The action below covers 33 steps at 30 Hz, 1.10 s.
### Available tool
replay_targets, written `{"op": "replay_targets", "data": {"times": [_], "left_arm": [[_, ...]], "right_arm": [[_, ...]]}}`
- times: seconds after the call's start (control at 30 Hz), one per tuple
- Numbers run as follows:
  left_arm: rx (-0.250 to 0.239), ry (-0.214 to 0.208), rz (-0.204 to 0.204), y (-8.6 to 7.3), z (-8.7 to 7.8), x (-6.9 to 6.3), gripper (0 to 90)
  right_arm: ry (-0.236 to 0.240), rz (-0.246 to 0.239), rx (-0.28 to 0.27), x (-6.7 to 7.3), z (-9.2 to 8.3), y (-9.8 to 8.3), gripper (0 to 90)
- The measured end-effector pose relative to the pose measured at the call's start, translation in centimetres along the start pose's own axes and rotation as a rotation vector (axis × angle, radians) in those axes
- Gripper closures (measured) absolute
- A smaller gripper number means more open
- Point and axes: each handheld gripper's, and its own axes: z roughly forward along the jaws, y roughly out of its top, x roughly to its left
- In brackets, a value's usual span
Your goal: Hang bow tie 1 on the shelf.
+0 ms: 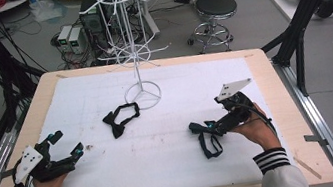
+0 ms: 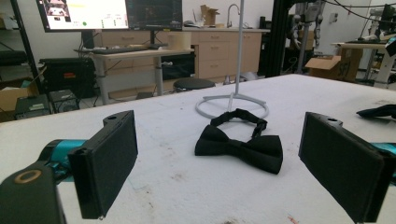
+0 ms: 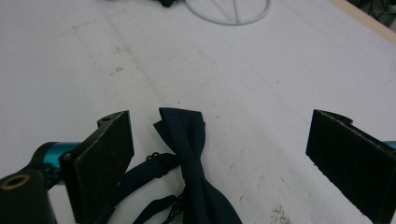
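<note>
The right hand-held gripper (image 3: 219,158) gapes wide over the near bow tie (image 3: 189,163); closing off-centre could snag only its strap.

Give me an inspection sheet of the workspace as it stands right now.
Surface: white mat, faint stains, on a wooden table.
Job's things: navy bow tie between the right gripper's open jaws; black bow tie lying flat near the stand; white wire stand upright, hooks bare.
Clutter: nothing seen.
Grippers: left gripper open, holding nothing; right gripper open over its tie.
Cables: one trails from each gripper.
Surroundings: stool, floor cables, desks beyond.
</note>
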Motion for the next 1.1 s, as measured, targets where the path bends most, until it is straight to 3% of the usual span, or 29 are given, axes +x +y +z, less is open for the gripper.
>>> {"op": "replay_targets", "data": {"times": [0.33,0.5,0.87,0.97,1.1], "left_arm": [[0.001,-0.002,0.001,0.0,0.0,0.0,12.1],[0.001,-0.001,0.002,0.0,0.0,0.0,12.1],[0.001,-0.002,0.002,0.0,0.0,0.0,12.1],[0.001,-0.002,0.003,0.0,0.0,0.0,12.1],[0.0,-0.003,0.003,0.0,0.0,0.0,12.1]], "right_arm": [[0.033,-0.008,0.074,-0.2,0.9,-0.1,6.8],[0.046,-0.033,0.134,-0.1,2.0,-0.2,6.8],[0.088,-0.035,0.234,0.0,3.9,-0.4,6.9],[0.107,-0.054,0.259,0.2,4.2,-0.3,16.1],[0.109,-0.066,0.286,0.4,4.8,-0.3,16.8]]}}
